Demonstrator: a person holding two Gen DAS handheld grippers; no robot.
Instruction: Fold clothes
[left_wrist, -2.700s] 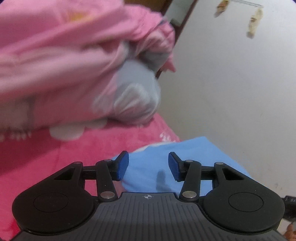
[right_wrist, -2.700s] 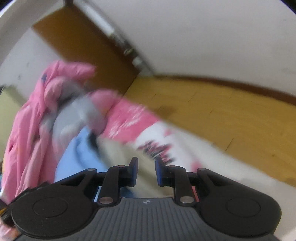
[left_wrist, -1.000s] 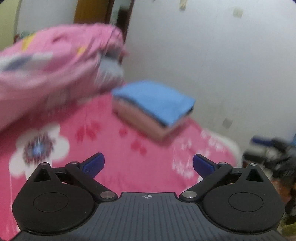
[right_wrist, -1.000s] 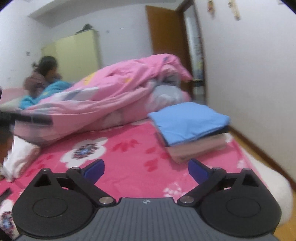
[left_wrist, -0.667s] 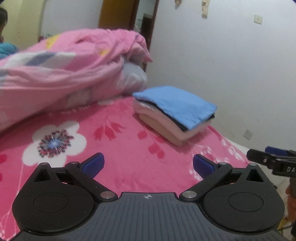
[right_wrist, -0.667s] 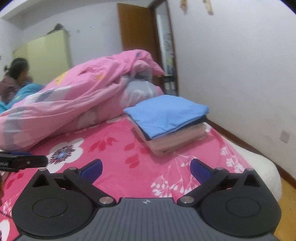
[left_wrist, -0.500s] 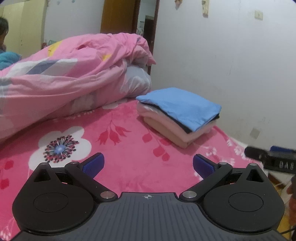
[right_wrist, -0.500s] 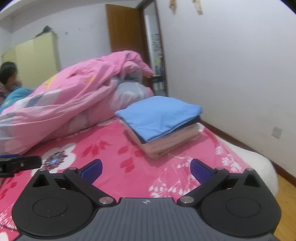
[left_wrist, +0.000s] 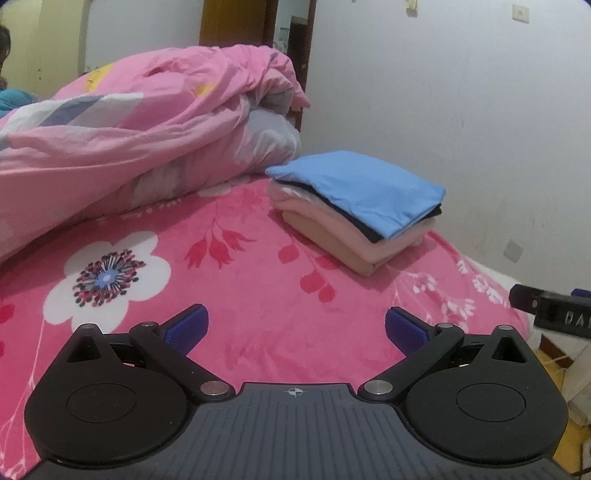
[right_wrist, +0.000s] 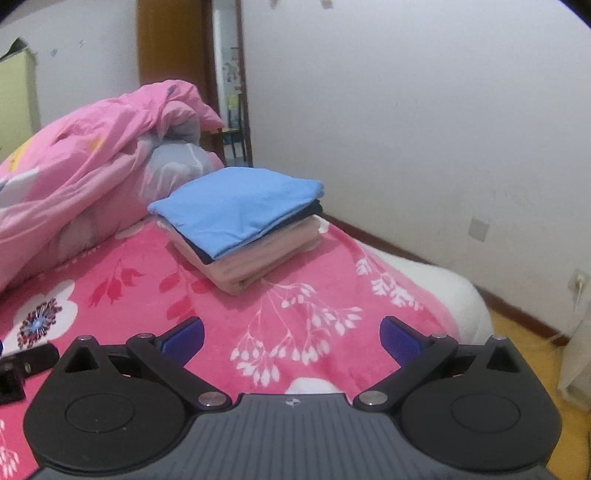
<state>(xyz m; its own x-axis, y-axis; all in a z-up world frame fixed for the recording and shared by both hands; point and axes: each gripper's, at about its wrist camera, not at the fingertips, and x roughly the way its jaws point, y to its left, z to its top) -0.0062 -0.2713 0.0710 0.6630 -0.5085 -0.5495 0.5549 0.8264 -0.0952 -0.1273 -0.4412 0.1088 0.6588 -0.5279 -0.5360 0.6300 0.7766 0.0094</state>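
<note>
A: Status. Left gripper (left_wrist: 294, 328) and right gripper (right_wrist: 291, 336) both spread wide, jaws empty, hovering over the blanket (left_wrist: 258, 280), touching nothing.

B: Clothes?

A: One folded stack (right_wrist: 240, 221) near the bed's far right corner, just beside the quilt (left_wrist: 147, 122). Blue piece (left_wrist: 362, 192) on top, a dark layer under it, pink ones at the bottom. Edges look squared. No loose garment in either view.

B: So the fold step reads done?

A: My judgement, yes. If anything's left it's tidying: the blue corner overhangs the front of the stack slightly. To fix it, pinch the top layer only, close to the corner, and pull flat along the fold. Don't lift, or the layers below shift.

B: Room to work?

A: Plenty in front and left of the stack, all bare blanket. Tight on two sides: quilt bulges right up to the stack's back, and the bed edge (right_wrist: 443, 284) drops off to the right, with the wall (right_wrist: 406, 110) past a strip of floor.

B: Risks?

A: Pushing the stack rightward sends it toward the edge. Approaching from behind snags the quilt. Come in from the front, low. The grippers sit near each other, so keep them apart.
</note>
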